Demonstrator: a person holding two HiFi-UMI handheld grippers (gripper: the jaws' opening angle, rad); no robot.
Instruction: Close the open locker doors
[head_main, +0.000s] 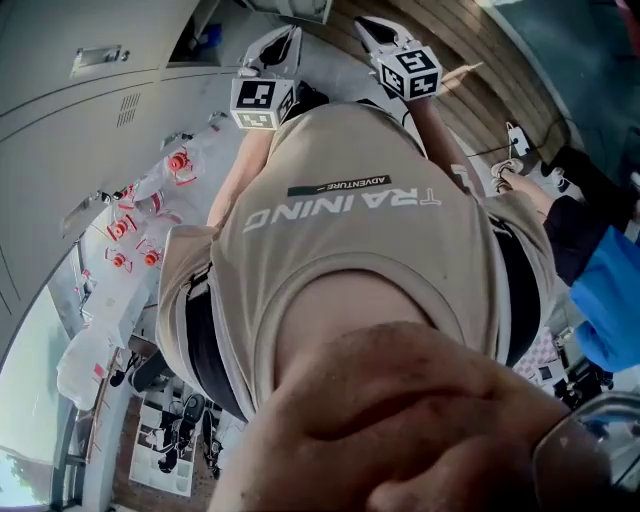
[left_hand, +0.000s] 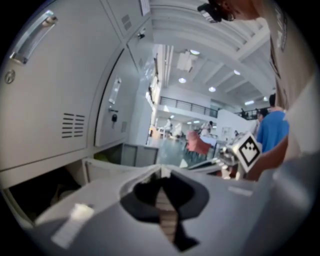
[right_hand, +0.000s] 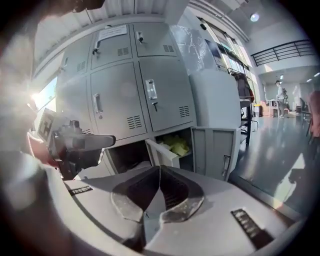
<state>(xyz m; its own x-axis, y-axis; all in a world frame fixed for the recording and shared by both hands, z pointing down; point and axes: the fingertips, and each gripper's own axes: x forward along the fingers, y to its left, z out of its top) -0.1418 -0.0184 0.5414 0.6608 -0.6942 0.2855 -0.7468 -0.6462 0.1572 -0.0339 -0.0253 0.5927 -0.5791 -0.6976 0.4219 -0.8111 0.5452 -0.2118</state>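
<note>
Grey lockers (right_hand: 125, 95) fill the right gripper view. Two bottom-row doors stand open: a wide one (right_hand: 216, 149) swung right and a narrower one (right_hand: 161, 151). Between them, the open compartment holds something yellow (right_hand: 176, 145). Left of that is another dark open compartment (right_hand: 127, 156). My right gripper (right_hand: 159, 169) is shut and empty, well short of the doors. My left gripper (left_hand: 161, 172) is also shut on nothing, beside an open bottom compartment (left_hand: 45, 192). In the head view both grippers, left (head_main: 278, 42) and right (head_main: 375, 30), are held out past my shirt (head_main: 350, 220).
A plastic-wrapped cabinet (right_hand: 210, 65) stands right of the lockers. A table (head_main: 140, 220) carries wrapped red-and-white items. A person in blue (head_main: 610, 290) stands to my right, with white shoes (head_main: 520, 160) on the wooden floor. An open hall lies beyond (right_hand: 280, 125).
</note>
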